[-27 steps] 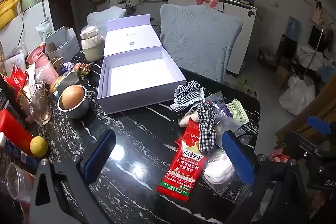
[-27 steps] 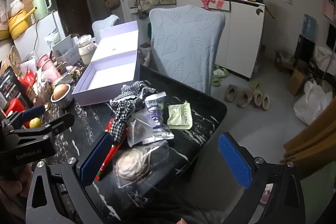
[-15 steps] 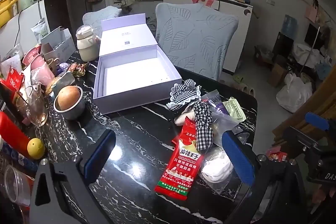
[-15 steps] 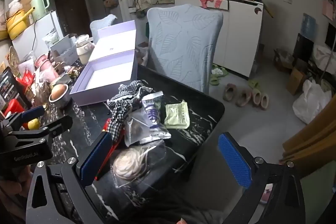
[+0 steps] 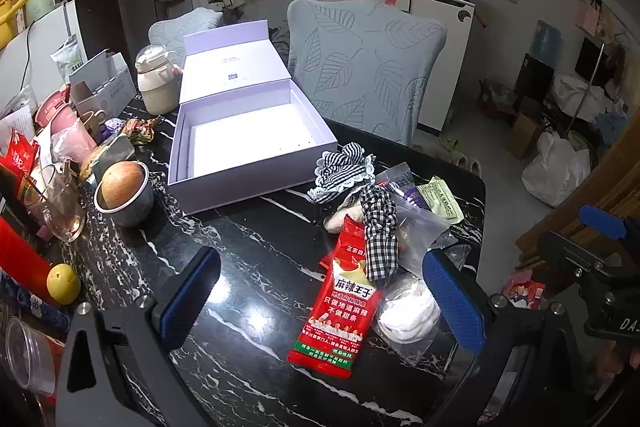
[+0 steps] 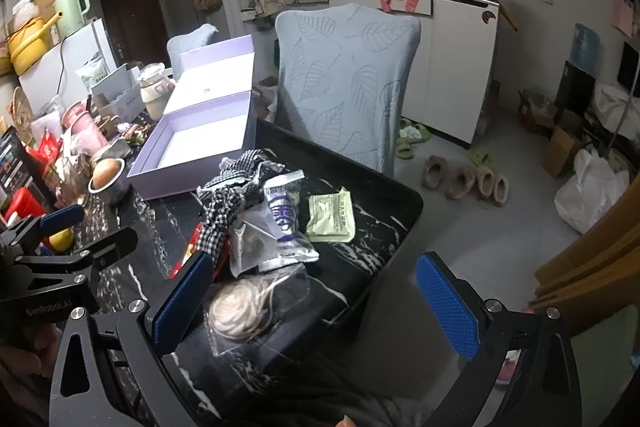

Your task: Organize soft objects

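Note:
An open lilac box point(image 5: 248, 147) point(image 6: 200, 143) with its lid up lies on the black marble table point(image 5: 248, 259). To its right is a heap: a striped cloth point(image 5: 346, 171), a checked cloth point(image 5: 378, 227) point(image 6: 222, 215), a red snack bag point(image 5: 340, 307), a clear bag of white pads point(image 5: 408, 311) point(image 6: 244, 307), a purple pouch point(image 6: 286, 219) and a green sachet point(image 5: 440, 199) point(image 6: 332, 219). My left gripper point(image 5: 320, 299) hangs open above the red bag. My right gripper point(image 6: 316, 299) is open over the table's near corner. Neither holds anything.
Clutter lines the table's left side: a bowl with a round fruit point(image 5: 124, 187), a glass point(image 5: 60, 207), a yellow lemon point(image 5: 63, 283), a cream jar point(image 5: 157, 83), small boxes. A leaf-pattern chair point(image 6: 344, 83) stands behind the table. Slippers point(image 6: 464, 183) lie on the floor.
Both views have drifted slightly; the box and heap sit a little further left in frame. Nothing on the table has moved and both grippers stay open.

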Demonstrator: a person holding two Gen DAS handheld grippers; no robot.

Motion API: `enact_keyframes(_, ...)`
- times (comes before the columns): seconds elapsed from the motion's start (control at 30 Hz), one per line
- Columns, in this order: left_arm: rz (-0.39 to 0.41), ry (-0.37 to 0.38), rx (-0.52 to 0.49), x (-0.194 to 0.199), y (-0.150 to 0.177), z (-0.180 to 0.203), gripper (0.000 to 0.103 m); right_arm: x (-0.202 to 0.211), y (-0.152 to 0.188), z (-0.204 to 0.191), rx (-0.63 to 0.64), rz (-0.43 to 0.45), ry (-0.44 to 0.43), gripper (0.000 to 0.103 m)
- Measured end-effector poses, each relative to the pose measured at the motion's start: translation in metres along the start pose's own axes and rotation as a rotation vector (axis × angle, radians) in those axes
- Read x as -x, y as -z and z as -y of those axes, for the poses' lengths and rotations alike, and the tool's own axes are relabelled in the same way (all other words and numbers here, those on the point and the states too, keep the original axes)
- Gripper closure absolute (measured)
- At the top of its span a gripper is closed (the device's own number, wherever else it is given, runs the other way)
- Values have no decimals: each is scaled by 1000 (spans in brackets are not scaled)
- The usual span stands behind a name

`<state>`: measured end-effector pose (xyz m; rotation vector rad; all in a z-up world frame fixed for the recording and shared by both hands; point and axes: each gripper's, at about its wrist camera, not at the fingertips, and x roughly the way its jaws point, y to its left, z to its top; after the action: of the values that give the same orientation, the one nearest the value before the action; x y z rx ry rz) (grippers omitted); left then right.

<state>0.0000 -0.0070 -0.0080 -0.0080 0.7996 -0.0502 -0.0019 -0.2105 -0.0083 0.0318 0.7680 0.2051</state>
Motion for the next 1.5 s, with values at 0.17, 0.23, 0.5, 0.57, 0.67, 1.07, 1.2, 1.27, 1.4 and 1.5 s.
enact_keyframes(0.17, -1, 1, 0, 0, -1, 0, 0, 0, -1, 0, 1, -1, 0, 0)
enact_keyframes(0.23, -2, 1, 0, 0, -1, 0, 0, 0, -1, 1, 1, -1, 0, 0)
enact_keyframes(0.5, 0, 0, -1, 0, -1, 1, 0, 0, 1, 2, -4, 3, 4, 0)
enact_keyframes(0.57, -1, 1, -1, 0, -2, 1, 0, 0, 0, 3, -6, 5, 4, 0)
enact_keyframes(0.67, -1, 1, -4, 1, -2, 2, 0, 1, 0, 3, -8, 5, 6, 0)
enact_keyframes(1.07, 4, 11, -18, 4, -1, 5, 0, 2, 0, 4, -8, 9, 14, 0)
enact_keyframes(1.2, 8, 15, -23, 6, 0, 6, 0, 4, 0, 5, -10, 15, 16, 0)
enact_keyframes(1.27, 9, 15, -24, 6, 0, 6, 0, 5, 0, 5, -11, 16, 16, 0)
enact_keyframes(1.4, 9, 16, -24, 6, -1, 6, 0, 5, -1, 5, -11, 16, 14, 0)
enact_keyframes(1.5, 10, 18, -26, 7, -1, 6, 0, 7, -1, 5, -12, 20, 12, 0)
